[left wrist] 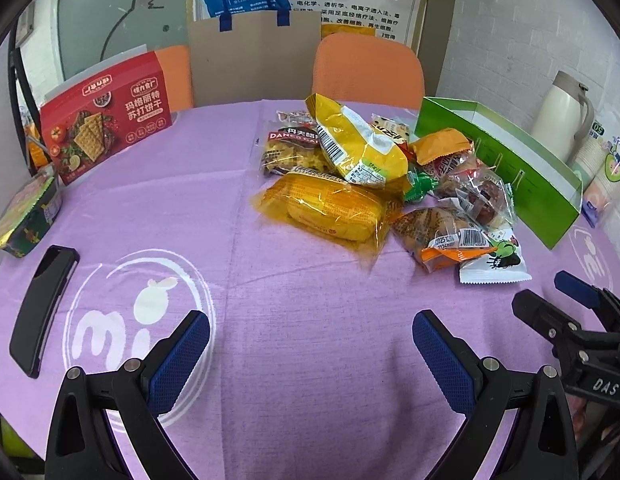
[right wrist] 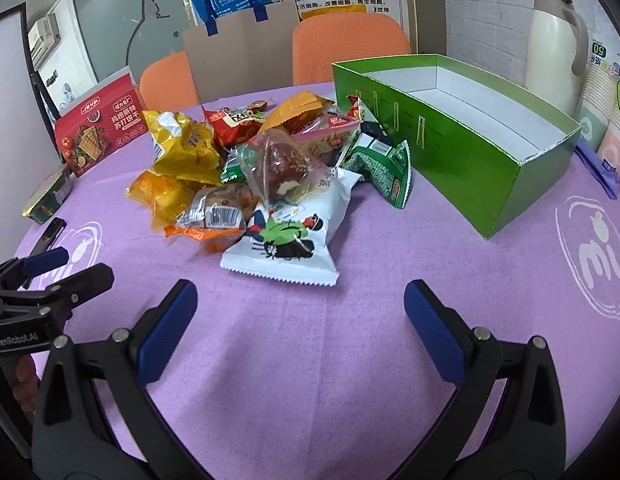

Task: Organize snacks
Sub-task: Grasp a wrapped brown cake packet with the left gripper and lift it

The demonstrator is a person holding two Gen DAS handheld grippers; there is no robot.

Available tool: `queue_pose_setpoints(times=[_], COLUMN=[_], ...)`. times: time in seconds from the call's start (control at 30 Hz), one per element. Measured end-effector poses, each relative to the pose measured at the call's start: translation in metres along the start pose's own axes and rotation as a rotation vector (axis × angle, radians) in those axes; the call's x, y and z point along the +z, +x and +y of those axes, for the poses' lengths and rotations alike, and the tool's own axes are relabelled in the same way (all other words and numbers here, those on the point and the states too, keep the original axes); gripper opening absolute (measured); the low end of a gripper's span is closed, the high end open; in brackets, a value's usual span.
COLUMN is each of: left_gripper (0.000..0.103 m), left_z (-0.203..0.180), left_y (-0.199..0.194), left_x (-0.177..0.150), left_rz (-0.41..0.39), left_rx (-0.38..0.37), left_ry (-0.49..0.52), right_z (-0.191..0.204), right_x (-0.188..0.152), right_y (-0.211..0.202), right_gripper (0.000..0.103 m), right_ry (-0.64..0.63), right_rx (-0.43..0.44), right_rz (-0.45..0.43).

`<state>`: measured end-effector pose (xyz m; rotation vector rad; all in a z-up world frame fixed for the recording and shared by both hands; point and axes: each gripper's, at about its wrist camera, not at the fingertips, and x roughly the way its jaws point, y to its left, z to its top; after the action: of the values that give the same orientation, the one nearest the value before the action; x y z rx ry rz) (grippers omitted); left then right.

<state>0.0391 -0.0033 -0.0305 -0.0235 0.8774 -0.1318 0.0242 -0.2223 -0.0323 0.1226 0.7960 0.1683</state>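
While grippers (left wrist: 310,344) gape — snacks (right wrist: 246,168) unboxed.

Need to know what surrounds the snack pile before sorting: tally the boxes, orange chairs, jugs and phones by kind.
Boxes: 2 (open green box, red cracker box)
Orange chairs: 2 (chair behind the pile, chair behind the red box)
Jugs: 1 (cream thermal jug)
Phones: 1 (black phone)
Total: 6

Right gripper (right wrist: 300,312) held wide apart over purple tablecloth (right wrist: 350,360); snack pile (right wrist: 250,168) heaped beside empty green box (right wrist: 470,152).
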Motion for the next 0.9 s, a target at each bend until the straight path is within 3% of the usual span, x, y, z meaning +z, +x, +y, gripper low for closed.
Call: queue_pose_setpoints(times=[0.2,0.27,0.33,0.4,0.47,0.5,0.6,0.77,0.9], left_gripper=[0.103,0.102,0.095,0.089,0.082,0.075,0.065,0.063,0.048], left_z=[0.002,0.003,0.003,-0.001,-0.010,-0.014,-0.033,-0.059,-0.067], left_y=[-0.001,-0.001,-0.003,-0.003,-0.003,-0.002,0.006,0.029,0.058], left_x=[0.006,0.007,0.007,0.011,0.016,0.018,0.027,0.046,0.058], left_rz=[0.031,0.035,0.035,0.039,0.026,0.025,0.037,0.067,0.115], left_rx=[-0.057,-0.086,-0.138,-0.190,-0.216,-0.224,-0.284,-0.353,-0.368], left_ry=[-0.005,-0.005,-0.010,-0.004,0.024,0.041,0.085,0.076,0.031], right_z=[0.001,0.005,0.009,0.013,0.012,0.010,-0.002,-0.022,-0.031], right_x=[0.031,0.042,0.051,0.056,0.057,0.056,0.049,0.039,0.035], right_y=[0.017,0.019,0.024,0.033,0.044,0.044,0.029,0.001,-0.017], right_gripper=[0.103,0.102,0.100,0.089,0.061,0.055,0.053,0.052,0.052], right_ry=[-0.069,-0.082,-0.097,-0.123,-0.127,-0.116,-0.071,-0.012,0.001], right_rx=[-0.029,-0.002,0.027,0.035,0.054,0.066,0.089,0.086,0.070], right_rz=[-0.009,-0.024,-0.032,-0.020,0.022,0.026,-0.008,-0.056,-0.079])
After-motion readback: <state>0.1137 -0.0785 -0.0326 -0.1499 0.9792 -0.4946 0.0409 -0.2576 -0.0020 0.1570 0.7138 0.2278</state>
